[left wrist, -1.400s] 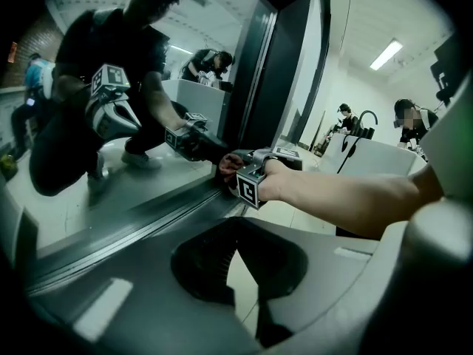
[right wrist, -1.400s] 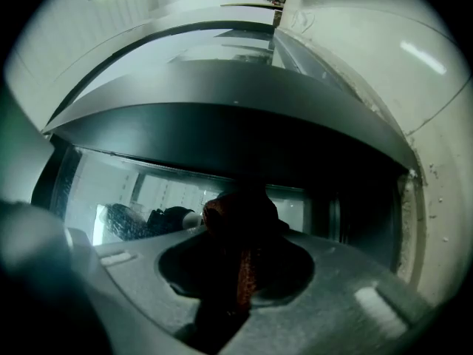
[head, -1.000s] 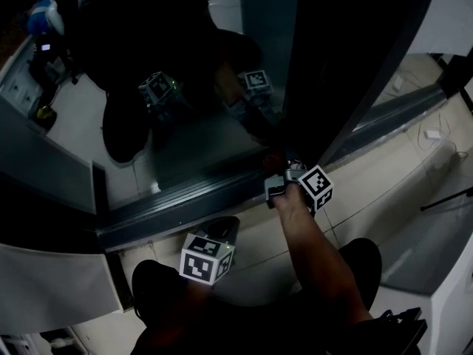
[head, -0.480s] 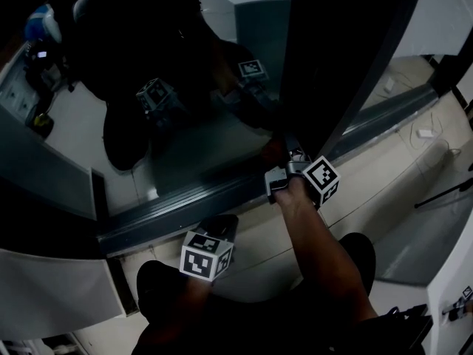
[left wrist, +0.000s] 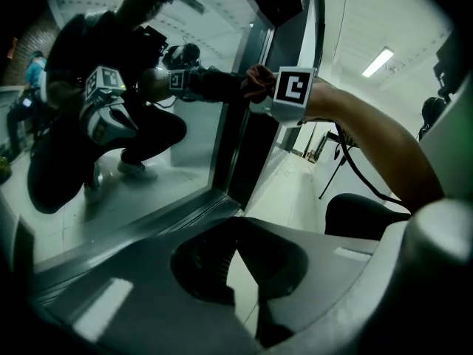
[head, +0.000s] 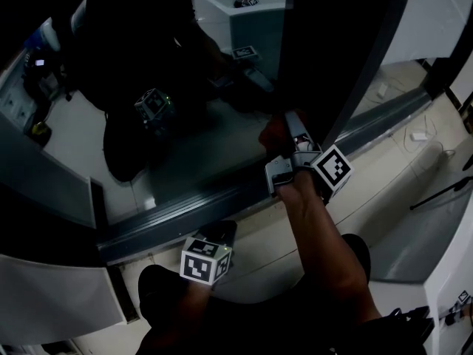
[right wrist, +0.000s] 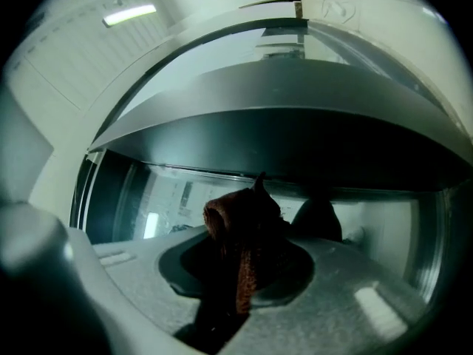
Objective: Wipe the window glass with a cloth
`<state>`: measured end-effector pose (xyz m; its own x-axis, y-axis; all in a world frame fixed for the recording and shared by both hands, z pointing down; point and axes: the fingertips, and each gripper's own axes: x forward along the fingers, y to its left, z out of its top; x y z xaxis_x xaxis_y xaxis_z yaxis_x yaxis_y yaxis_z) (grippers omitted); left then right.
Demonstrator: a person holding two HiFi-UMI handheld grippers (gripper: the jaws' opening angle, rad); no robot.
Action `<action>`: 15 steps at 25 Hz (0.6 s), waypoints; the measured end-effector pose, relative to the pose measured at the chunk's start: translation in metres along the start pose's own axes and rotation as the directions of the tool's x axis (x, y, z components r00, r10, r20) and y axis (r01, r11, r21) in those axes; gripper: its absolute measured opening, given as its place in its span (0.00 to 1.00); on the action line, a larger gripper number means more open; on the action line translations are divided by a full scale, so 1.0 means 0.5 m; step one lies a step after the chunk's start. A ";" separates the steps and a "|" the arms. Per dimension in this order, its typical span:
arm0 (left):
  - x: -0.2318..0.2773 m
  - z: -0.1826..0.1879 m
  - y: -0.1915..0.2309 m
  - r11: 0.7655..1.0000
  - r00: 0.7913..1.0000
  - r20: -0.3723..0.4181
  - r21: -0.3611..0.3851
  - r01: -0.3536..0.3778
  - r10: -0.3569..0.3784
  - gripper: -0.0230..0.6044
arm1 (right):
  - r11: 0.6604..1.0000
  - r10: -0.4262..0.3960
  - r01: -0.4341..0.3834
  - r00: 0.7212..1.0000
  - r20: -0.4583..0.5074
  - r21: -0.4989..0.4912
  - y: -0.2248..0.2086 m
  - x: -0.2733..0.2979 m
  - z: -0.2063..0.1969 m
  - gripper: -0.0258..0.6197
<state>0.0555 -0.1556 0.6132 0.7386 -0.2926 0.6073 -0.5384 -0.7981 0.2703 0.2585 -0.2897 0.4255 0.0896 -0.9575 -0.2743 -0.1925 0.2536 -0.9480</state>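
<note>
My right gripper (head: pixel 290 133) is shut on a reddish-brown cloth (head: pixel 273 134) and presses it to the window glass (head: pixel 196 150) low down, beside the dark upright frame post (head: pixel 325 65). In the right gripper view the cloth (right wrist: pixel 244 224) bunches up between the jaws, with the glass (right wrist: pixel 174 198) just beyond. The left gripper view shows the cloth (left wrist: pixel 259 81) and the right gripper (left wrist: pixel 260 95) at the pane. My left gripper (head: pixel 222 231) hangs low over the floor near the sill, its fingertips (left wrist: pixel 211 254) meeting with nothing between them.
A grey sill rail (head: pixel 177 209) runs along the foot of the window. The glass reflects the crouching person and both grippers. A white cable and plug (head: pixel 416 135) lie on the tiled floor at right, near a tripod leg (head: pixel 443 191). A white panel (head: pixel 52 294) stands at lower left.
My right gripper has slid up the glass with the cloth, away from the sill. The left gripper has hardly moved.
</note>
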 end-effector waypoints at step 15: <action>-0.025 0.009 0.000 0.999 0.996 0.082 0.035 -0.022 0.019 0.06 | 0.977 0.207 -0.207 0.978 -0.013 -0.040 0.160 0.019 -0.001 0.14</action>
<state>0.0484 -0.1542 0.6021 0.7592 -0.3502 0.5486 -0.5401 -0.8094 0.2308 0.2433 -0.2788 0.3469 0.0348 -0.8860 -0.4625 -0.2454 0.4410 -0.8633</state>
